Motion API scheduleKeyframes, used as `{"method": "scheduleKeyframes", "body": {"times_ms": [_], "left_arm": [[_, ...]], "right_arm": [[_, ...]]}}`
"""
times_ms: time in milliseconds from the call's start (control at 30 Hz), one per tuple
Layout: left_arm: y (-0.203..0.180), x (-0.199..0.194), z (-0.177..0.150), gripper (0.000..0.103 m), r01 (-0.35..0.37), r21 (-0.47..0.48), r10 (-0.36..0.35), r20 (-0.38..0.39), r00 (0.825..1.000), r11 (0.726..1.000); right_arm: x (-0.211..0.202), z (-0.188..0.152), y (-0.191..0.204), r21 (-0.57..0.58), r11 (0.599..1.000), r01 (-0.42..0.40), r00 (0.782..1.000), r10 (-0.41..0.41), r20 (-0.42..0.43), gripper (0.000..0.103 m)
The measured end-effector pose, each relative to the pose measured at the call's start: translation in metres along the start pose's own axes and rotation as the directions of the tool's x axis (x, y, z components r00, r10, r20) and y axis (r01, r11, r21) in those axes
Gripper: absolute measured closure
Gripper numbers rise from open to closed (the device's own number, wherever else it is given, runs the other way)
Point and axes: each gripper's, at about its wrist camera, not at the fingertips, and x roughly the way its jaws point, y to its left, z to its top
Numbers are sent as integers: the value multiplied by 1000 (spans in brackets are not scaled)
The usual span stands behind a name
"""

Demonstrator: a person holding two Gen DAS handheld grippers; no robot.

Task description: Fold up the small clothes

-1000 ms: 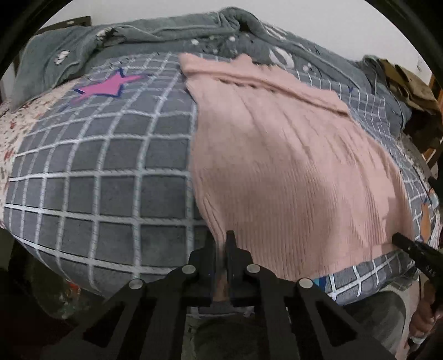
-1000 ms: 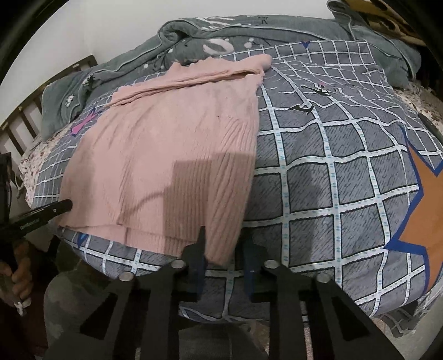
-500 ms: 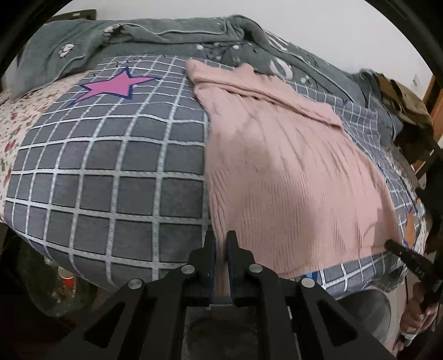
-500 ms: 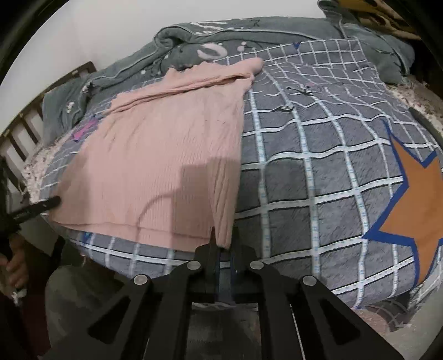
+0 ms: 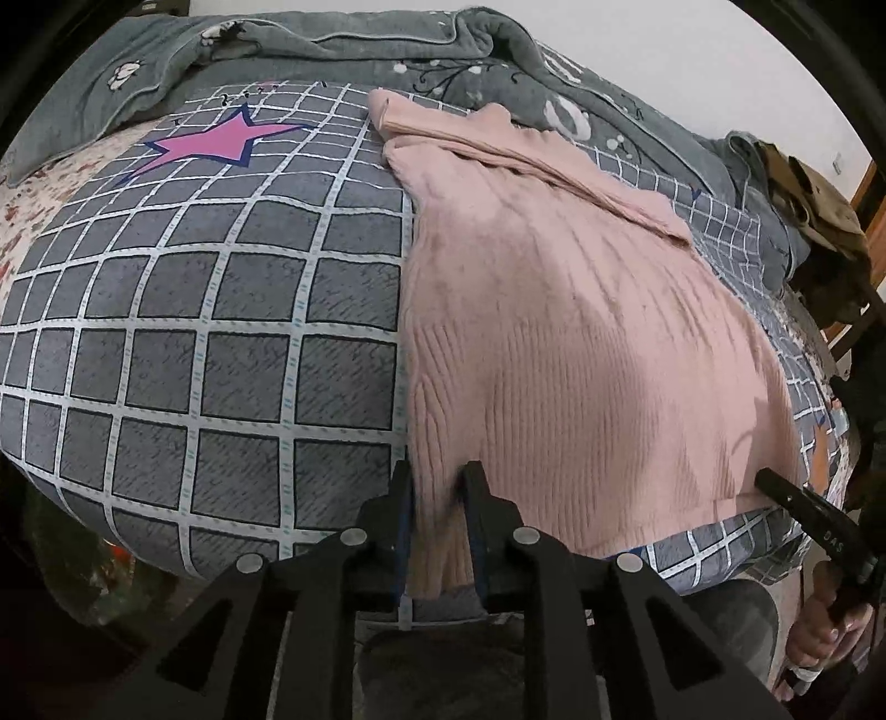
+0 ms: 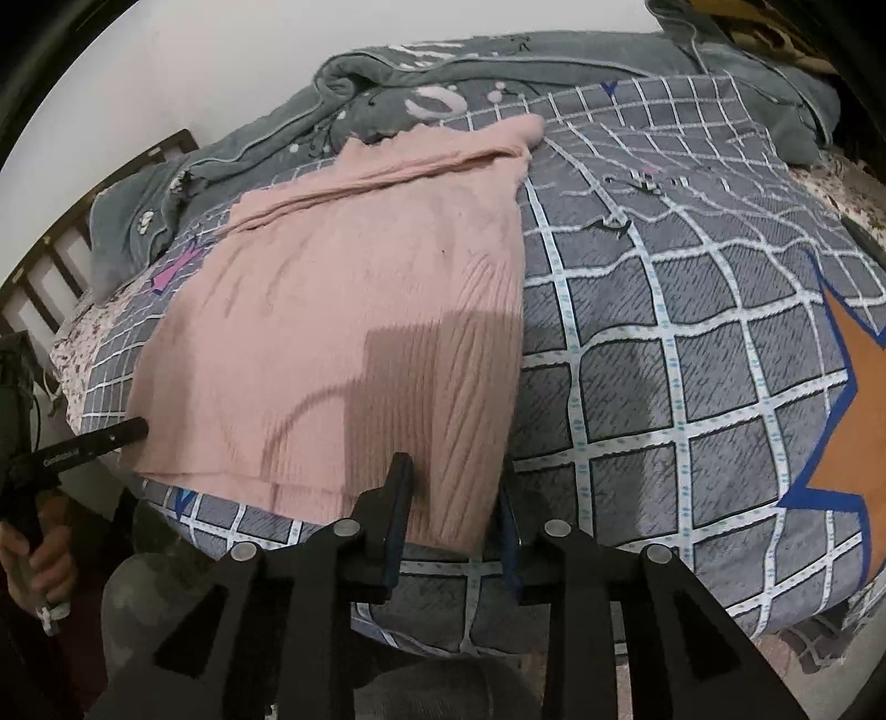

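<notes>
Pink knit sweater (image 5: 581, 343) lies flat on the checked bed cover (image 5: 210, 354). Left tongs (image 5: 434, 490) and right tongs (image 6: 451, 493) are both opening, a hem corner loose between each pair.

Looking steeply down from close over the near edge of the bed (image 5: 210, 354); left wrist view facing the pink sweater's (image 5: 581, 360) left corner, right wrist view its right; sharing sweater (image 6: 343, 343) and checked cover.

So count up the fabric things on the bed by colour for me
Pink: 1, the knit sweater
Grey checked: 1, the star-print cover
Grey-green: 1, the bunched blanket
Total: 3
</notes>
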Motion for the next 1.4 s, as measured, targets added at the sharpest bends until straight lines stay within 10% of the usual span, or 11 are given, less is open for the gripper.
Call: {"method": "scheduleKeyframes", "body": {"times_ms": [167,600,1400], "left_arm": [[-2,-6,1,95,5,17,-5,15,1000,1000],[12,-58,9,97,181,-74,-168,159,973,981],[12,-110,-11,97,210,-53,-191,246,950,976]], "right_arm": [[-1,-1,2,-12,1000,-1,1000,1,-23,99],[-58,6,-1,39,993,-108,986,102,132,100],[-116,-6,11,31,989,-141,969,132,210,100]]}}
